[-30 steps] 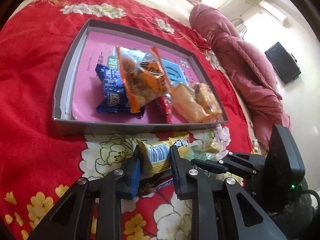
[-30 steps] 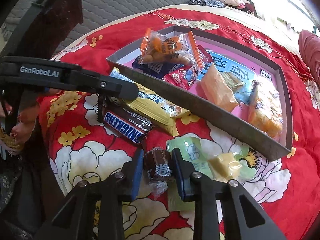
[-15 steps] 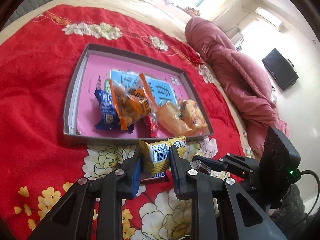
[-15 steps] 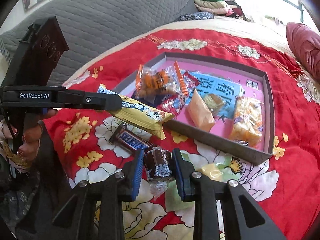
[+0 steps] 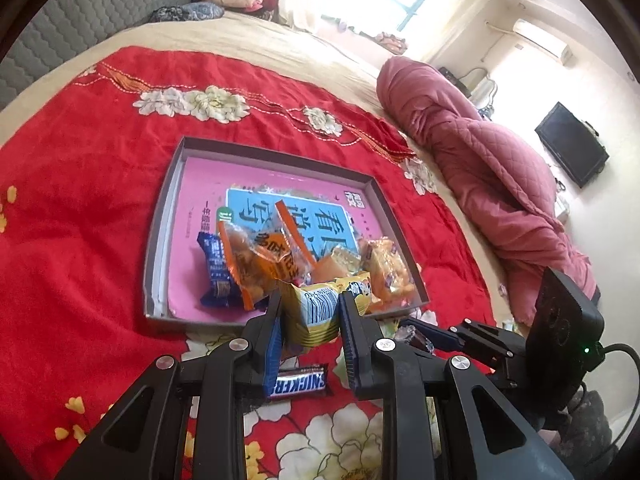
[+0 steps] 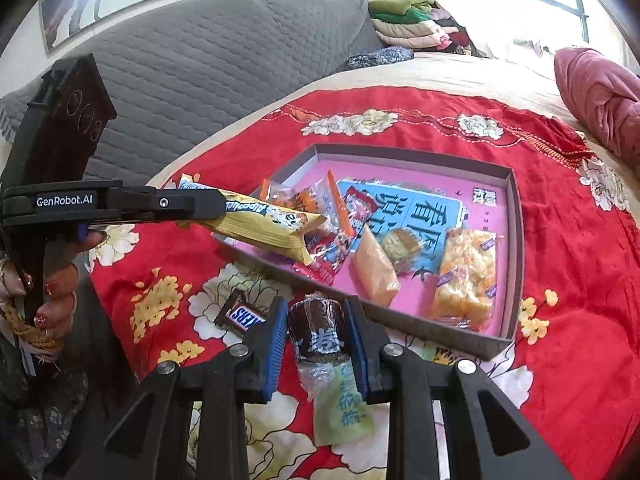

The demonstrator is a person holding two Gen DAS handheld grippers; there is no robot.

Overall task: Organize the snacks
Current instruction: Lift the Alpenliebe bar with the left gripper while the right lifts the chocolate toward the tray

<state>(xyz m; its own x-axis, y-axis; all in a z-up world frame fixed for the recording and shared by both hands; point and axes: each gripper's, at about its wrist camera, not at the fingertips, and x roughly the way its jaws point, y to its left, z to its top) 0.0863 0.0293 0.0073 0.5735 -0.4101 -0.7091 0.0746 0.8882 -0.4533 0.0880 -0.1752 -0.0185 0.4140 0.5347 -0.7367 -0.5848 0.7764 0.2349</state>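
A: Our left gripper (image 5: 310, 316) is clamped on the yellow snack bag (image 5: 316, 312), lifted clear of the red blanket (image 5: 80, 220), its far end hanging over the near wall of the grey box (image 5: 160, 240).

B: And our right gripper (image 6: 316, 334) pinches the dark wrapped candy (image 6: 318, 332), raised just short of that same wall. The Snickers bar (image 6: 240, 316) and the pale green packet (image 6: 344, 404) lie loose on the blanket below.

A: We'd judge both pieces are bound for the box. We should carry the bag past the wall before letting go, or it may tip back out.

B: Aim for the bare pink floor behind the orange packet (image 5: 260, 260), not the pile. Then we set the candy beside the golden cake (image 6: 464, 272), low, so it doesn't roll.
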